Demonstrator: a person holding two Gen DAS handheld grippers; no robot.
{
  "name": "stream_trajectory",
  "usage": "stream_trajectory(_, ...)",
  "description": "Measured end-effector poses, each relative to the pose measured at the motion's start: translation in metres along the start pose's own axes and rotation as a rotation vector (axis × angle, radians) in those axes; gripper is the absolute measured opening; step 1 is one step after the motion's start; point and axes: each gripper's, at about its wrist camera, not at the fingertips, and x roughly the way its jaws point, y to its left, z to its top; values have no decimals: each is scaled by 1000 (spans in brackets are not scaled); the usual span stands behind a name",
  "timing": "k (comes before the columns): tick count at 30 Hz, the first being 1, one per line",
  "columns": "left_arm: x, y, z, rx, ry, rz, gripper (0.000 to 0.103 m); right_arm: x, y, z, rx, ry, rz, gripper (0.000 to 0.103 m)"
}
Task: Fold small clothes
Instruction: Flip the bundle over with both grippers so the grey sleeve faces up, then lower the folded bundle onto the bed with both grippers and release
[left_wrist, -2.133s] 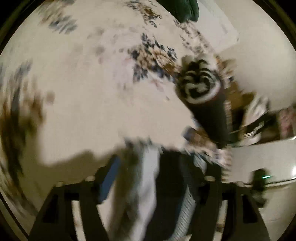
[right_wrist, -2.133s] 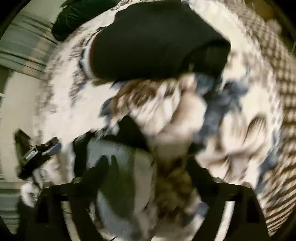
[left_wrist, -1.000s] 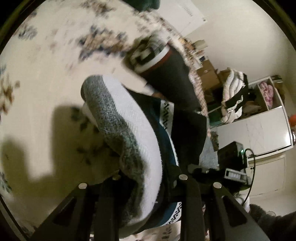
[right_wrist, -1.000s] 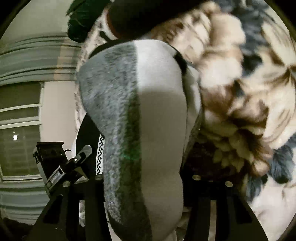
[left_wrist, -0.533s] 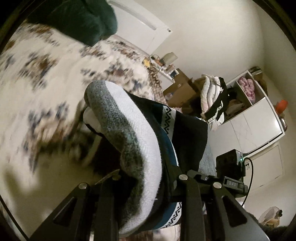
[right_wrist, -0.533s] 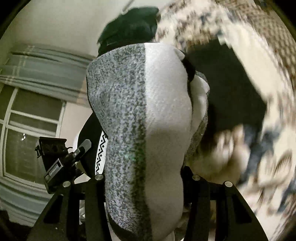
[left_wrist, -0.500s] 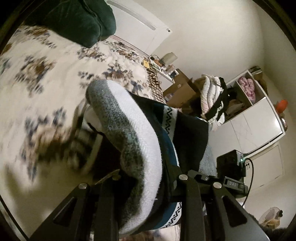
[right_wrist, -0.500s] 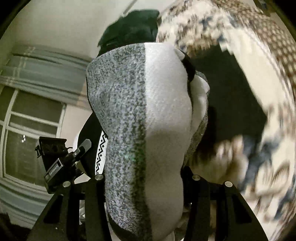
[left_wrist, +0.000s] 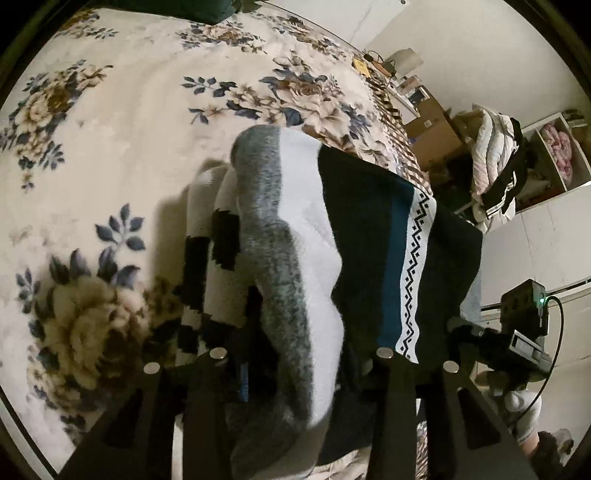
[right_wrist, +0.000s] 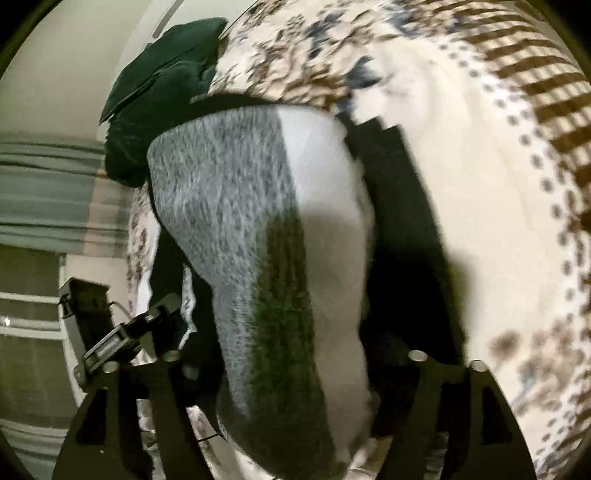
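Sock bundle (left_wrist: 295, 266): grey-and-white sock on top, black one with a teal band and white zigzag stripe beside it, held up over the bed.
My left gripper (left_wrist: 299, 354): jaws pinched on the bundle, cloth filling the gap.
My right gripper (right_wrist: 295, 358): clamped on the same bundle (right_wrist: 266, 236), grey heel bulging toward the lens.
Black-and-white patterned garment (left_wrist: 207, 266): lying just below and left of the bundle.
Floral blanket (left_wrist: 110, 122): spread underneath.
Dark green pillow (right_wrist: 155, 85): at the bed's far end.
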Motion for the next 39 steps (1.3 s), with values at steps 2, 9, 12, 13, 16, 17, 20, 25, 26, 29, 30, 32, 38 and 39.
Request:
stream_trajectory(2,-9,-8,-5,37,-15,47,37,-15,-3,-2,12,-61,-47,77)
stream_trajectory(9,-19,-33,-16,139,-70,184,37,-16,29,7,-92,-152,-288,78)
stream_trajectory(12,-21,-43,-19,176,-109,245,39,-29,51,13,-135,-235,-275,79)
stream_trajectory(13,-20,-44,-18,183,-116,262,48,-35,59,15,-143,-267,-275,79)
stream_trajectory(16,-12,-48,-16,192,-124,310,70,-36,68,35,-108,-303,-326,79)
stream_trajectory(17,-12,-47,-16,189,-128,311,71,-30,64,44,-83,-297,-350,79)
stream_trajectory(20,-4,-42,-12,162,-130,305,71,-16,49,63,-18,-287,-381,79)
stream_trajectory(25,2,-40,-13,145,-134,307,71,11,28,79,11,-237,-401,91)
stream_trajectory(26,0,-41,-14,145,-138,313,71,9,29,79,12,-240,-395,91)
stream_trajectory(29,-16,-50,-21,155,-175,341,71,-12,43,63,-37,-275,-416,98)
stream_trajectory(30,-24,-54,-24,155,-190,350,74,-21,51,53,-74,-295,-448,103)
stream_trajectory(32,-36,-61,-31,156,-218,385,98,-40,67,25,-162,-350,-523,103)
stream_trajectory(38,-82,-102,-74,175,-276,461,99,-88,93,-71,-291,-439,-662,103)
stream_trajectory(39,-90,-111,-83,180,-280,473,99,-97,97,-84,-302,-449,-663,103)
